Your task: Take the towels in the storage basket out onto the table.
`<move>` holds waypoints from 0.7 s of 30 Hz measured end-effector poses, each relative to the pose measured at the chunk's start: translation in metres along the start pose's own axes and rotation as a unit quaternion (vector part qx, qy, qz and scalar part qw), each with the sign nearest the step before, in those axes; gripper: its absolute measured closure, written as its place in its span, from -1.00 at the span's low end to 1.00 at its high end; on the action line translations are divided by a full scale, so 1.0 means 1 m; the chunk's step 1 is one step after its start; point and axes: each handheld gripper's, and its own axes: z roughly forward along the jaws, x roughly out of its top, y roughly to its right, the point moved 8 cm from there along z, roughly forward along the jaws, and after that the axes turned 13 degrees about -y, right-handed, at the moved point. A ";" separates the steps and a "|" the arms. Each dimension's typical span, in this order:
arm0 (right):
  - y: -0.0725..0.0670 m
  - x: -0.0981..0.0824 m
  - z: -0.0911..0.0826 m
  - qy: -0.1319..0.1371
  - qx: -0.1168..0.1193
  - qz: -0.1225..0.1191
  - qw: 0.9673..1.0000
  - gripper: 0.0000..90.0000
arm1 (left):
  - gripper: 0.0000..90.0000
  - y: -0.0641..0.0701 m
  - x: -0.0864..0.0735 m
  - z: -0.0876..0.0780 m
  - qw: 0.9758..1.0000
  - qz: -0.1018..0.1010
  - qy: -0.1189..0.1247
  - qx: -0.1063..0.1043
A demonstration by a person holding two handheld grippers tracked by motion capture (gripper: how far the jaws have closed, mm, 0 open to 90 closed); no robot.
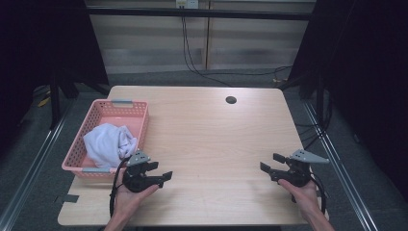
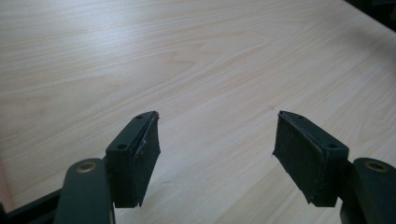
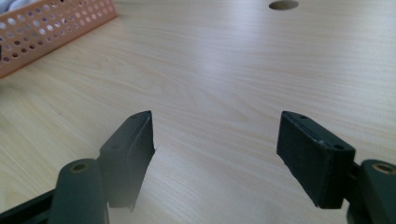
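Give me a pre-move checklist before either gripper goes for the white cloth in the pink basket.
1. Left gripper jaws open with nothing between them: ok, bare wood shows between the pads in the left gripper view.
2. Right gripper jaws open with nothing between them: ok.
3. White cloth in the pink basket: ok, bunched toward the near end.
4. Cloth free of the basket rim or holes: cannot tell, its folds hide the underside.
5. Left gripper aimed at the cloth: not ok, it points toward the table middle, beside the basket's near corner.
6. Path over the table between the grippers free: ok.
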 end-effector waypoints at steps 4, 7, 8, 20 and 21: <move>-0.007 0.001 -0.005 -0.014 0.030 0.001 0.999 -0.31 | -0.26 0.000 0.000 0.001 1.000 0.003 -0.010 -0.003; -0.012 0.002 -0.010 -0.010 0.055 0.008 0.998 -0.32 | -0.28 0.000 0.000 0.001 1.000 0.003 -0.014 -0.002; -0.013 0.002 -0.011 -0.013 0.063 0.012 0.998 -0.37 | -0.29 0.000 0.000 0.000 1.000 0.004 -0.015 -0.001; -0.015 -0.007 -0.008 -0.051 0.031 -0.006 0.998 -0.46 | -0.26 -0.002 0.006 -0.028 1.000 -0.001 -0.001 0.015; -0.016 -0.007 -0.008 -0.054 0.031 -0.010 0.998 -0.46 | -0.26 -0.003 0.007 -0.031 1.000 0.002 0.002 0.018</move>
